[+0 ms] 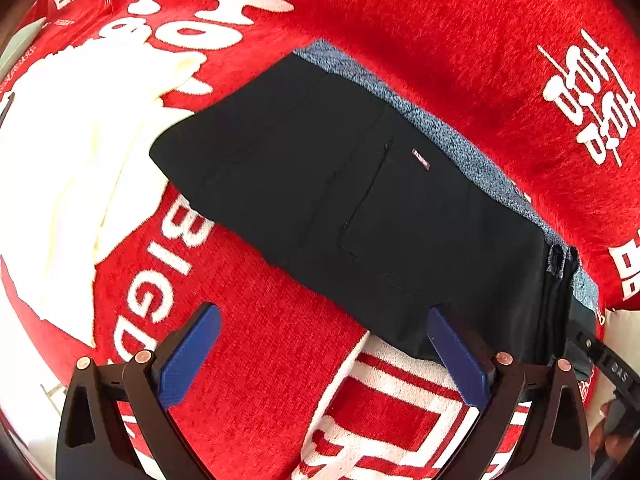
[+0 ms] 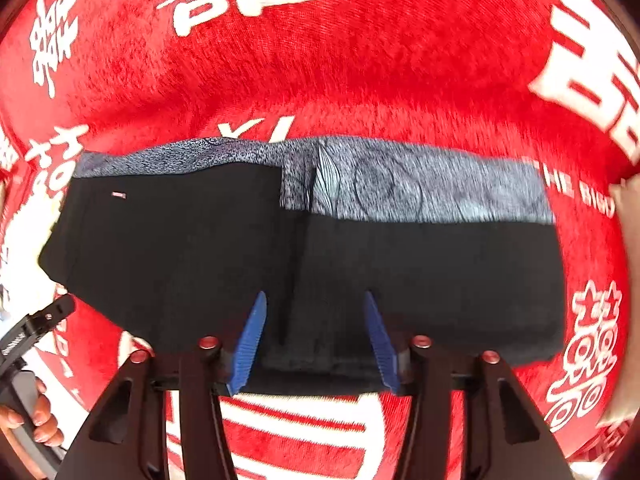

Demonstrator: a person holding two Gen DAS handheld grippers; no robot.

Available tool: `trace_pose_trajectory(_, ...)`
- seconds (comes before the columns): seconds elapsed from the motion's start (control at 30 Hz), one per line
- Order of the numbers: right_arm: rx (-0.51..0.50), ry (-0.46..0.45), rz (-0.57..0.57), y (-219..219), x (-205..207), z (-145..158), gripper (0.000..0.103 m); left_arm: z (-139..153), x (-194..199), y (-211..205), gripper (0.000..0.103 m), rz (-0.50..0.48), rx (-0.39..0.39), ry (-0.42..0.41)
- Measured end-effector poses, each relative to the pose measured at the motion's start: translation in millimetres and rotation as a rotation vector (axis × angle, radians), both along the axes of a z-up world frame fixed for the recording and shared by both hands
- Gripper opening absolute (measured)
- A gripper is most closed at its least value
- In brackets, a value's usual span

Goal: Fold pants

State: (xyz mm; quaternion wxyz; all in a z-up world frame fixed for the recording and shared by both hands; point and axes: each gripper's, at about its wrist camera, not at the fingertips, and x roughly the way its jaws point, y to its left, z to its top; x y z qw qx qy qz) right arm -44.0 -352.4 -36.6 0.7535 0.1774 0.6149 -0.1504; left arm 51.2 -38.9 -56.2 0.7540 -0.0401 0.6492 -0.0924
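The black pants [image 1: 360, 208] lie folded in a long slab on the red blanket, on top of a blue-grey speckled garment [image 1: 460, 136]. A back pocket with a small label faces up. My left gripper [image 1: 324, 320] is open and empty, its right finger [image 1: 456, 356] at the near edge of the pants. In the right wrist view the pants [image 2: 180, 252] stretch across the middle with the speckled garment [image 2: 420, 184] showing behind. My right gripper [image 2: 314, 304] is open just above the near edge of the pants, holding nothing.
A red blanket [image 1: 460, 20] with white characters covers the surface. A cream-white garment [image 1: 80, 168] lies bunched to the left of the pants. The left gripper's body and the hand holding it [image 2: 28, 380] show at the left edge of the right wrist view.
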Motion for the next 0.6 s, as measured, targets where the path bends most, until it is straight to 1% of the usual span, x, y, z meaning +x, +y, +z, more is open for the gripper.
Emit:
trace_pose_trajectory(0.1,-0.019,0.024,-0.003,-3.3,16.0,-10.1,0.056,-1.2,-2.8,-4.9,0.103,-0.016,-0.004,0.000)
trace_pose_trajectory(0.13,-0.022,0.044,-0.009,-5.2,19.4,-15.7,0.053,-1.5,-3.5,-6.5,0.103,-0.022,-0.003,-0.001)
trace_pose_trajectory(0.17,-0.030,0.101,-0.016,-6.9,26.2,-28.2,0.047,-2.1,-4.5,-8.8,0.103,-0.027,-0.002,-0.001)
trace_pose_trajectory(0.2,-0.036,0.111,-0.029,-8.0,27.9,-31.7,0.035,-2.0,-5.6,-10.4,0.103,-0.031,-0.001,0.001)
trace_pose_trajectory(0.23,-0.038,0.101,-0.055,-10.4,29.9,-29.7,0.023,-1.4,-5.9,-11.1,0.103,-0.031,-0.005,0.002)
trace_pose_trajectory(0.27,-0.033,0.107,-0.060,-11.7,31.8,-28.6,0.022,-0.1,-5.8,-11.5,0.103,-0.029,-0.010,0.000)
trace_pose_trajectory(0.3,0.002,0.097,-0.071,-15.0,32.5,-26.0,0.008,2.7,-5.6,-11.8,0.103,-0.024,-0.020,-0.006)
trace_pose_trajectory(0.33,0.069,0.056,-0.082,-18.0,31.8,-20.4,0.004,3.9,-5.0,-11.6,0.103,-0.021,-0.026,-0.011)
trace_pose_trajectory(0.37,0.086,0.042,-0.074,-17.6,32.5,-17.7,0.002,4.4,-4.1,-11.5,0.103,-0.018,-0.031,-0.014)
trace_pose_trajectory(0.4,0.113,0.024,-0.030,-12.1,36.6,-18.5,0.002,2.8,-2.2,-11.3,0.103,-0.010,-0.036,-0.012)
trace_pose_trajectory(0.43,0.123,0.037,0.006,-6.6,40.5,-23.5,0.002,-0.2,-1.2,-12.1,0.103,-0.003,-0.038,-0.003)
trace_pose_trajectory(0.47,0.122,0.075,0.041,2.1,44.7,-33.2,0.002,-4.8,1.0,-12.2,0.103,0.011,-0.040,0.017)
trace_pose_trajectory(0.5,0.115,0.055,0.044,8.0,46.6,-32.3,0.004,-5.9,1.9,-11.3,0.103,0.023,-0.048,0.024)
trace_pose_trajectory(0.53,0.147,0.038,0.045,11.2,48.3,-30.9,0.005,-6.5,3.2,-8.3,0.103,0.046,-0.069,0.027)
trace_pose_trajectory(0.57,0.208,0.008,0.040,17.6,49.4,-27.5,0.005,-6.3,3.7,-5.4,0.103,0.061,-0.086,0.025)
trace_pose_trajectory(0.6,0.240,-0.008,0.040,24.1,50.3,-24.3,0.010,-6.5,4.4,-1.6,0.103,0.076,-0.101,0.022)
